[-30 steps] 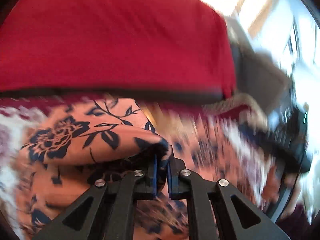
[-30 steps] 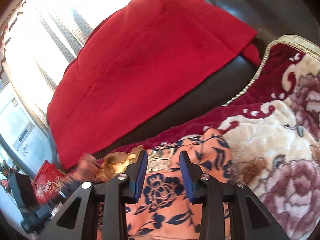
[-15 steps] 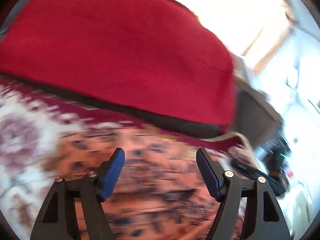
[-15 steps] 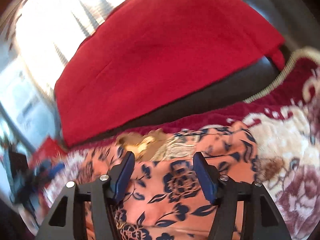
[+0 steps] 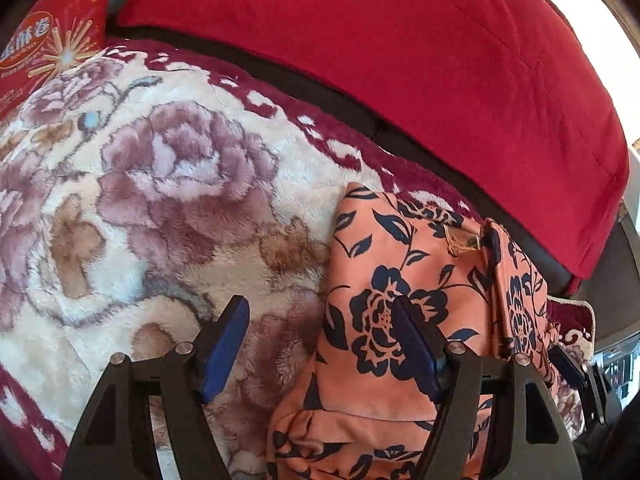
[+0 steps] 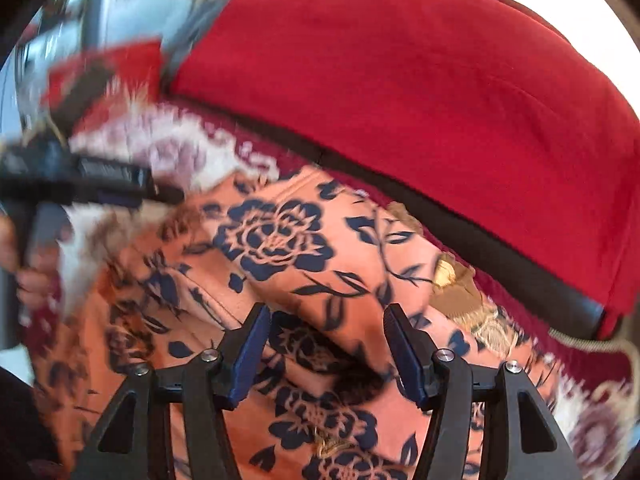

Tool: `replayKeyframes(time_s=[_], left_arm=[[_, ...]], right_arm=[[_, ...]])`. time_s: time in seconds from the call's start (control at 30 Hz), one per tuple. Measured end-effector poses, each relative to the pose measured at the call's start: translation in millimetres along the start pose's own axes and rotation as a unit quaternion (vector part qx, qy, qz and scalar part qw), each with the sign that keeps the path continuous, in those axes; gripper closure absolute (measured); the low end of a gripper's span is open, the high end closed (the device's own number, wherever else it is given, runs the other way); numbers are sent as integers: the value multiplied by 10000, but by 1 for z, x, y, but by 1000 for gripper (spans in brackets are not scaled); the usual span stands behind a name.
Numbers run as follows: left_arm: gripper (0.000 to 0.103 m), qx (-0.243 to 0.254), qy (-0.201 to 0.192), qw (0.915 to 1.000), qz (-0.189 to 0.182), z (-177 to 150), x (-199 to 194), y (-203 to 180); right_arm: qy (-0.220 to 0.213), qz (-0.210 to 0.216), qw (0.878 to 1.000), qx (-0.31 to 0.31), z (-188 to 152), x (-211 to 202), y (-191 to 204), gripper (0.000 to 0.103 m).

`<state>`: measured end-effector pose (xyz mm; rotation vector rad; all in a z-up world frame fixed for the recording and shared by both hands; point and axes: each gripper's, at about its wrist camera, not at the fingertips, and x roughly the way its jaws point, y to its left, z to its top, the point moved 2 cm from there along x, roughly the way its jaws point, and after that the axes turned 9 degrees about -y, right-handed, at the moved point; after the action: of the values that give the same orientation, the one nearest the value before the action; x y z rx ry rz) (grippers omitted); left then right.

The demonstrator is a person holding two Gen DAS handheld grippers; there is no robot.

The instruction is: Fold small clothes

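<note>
the left gripper (image 5: 320,344) points down at a plush flowered blanket (image 5: 160,184), its two blue-padded fingers (image 5: 224,344) standing wide apart with nothing clamped between them. the left pad hangs over the blanket; the right pad sits over the near edge of an orange garment with dark blue flowers (image 5: 404,280), which lies folded on the blanket to the right of the tool. beyond the fingers a red cloth (image 5: 400,60) drapes a dark cushion. far left and ahead is a red packet (image 5: 52,36). at the far right edge, part of the other gripper (image 5: 576,376) shows.
</note>
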<state>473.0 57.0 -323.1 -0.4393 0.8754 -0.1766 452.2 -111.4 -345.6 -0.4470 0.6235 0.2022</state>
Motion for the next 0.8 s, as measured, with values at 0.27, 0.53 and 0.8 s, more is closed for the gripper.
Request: replayKeyframes(time_s=[0.27,0.53,0.8], left_arm=[[30,446,-94,9988,-173,-1,2,-21],[30,1009,-554,9924,-434,-9,-17,-57],[29,1882,-333,9812,-255,-35,-2,-94]], right_arm=[[208,-403,9981,-424,18,45,18,86],[-600,-430,9782,1940,-12,-27,-92,96],[-288,121,8404,5411,-172,-51,-214,91]])
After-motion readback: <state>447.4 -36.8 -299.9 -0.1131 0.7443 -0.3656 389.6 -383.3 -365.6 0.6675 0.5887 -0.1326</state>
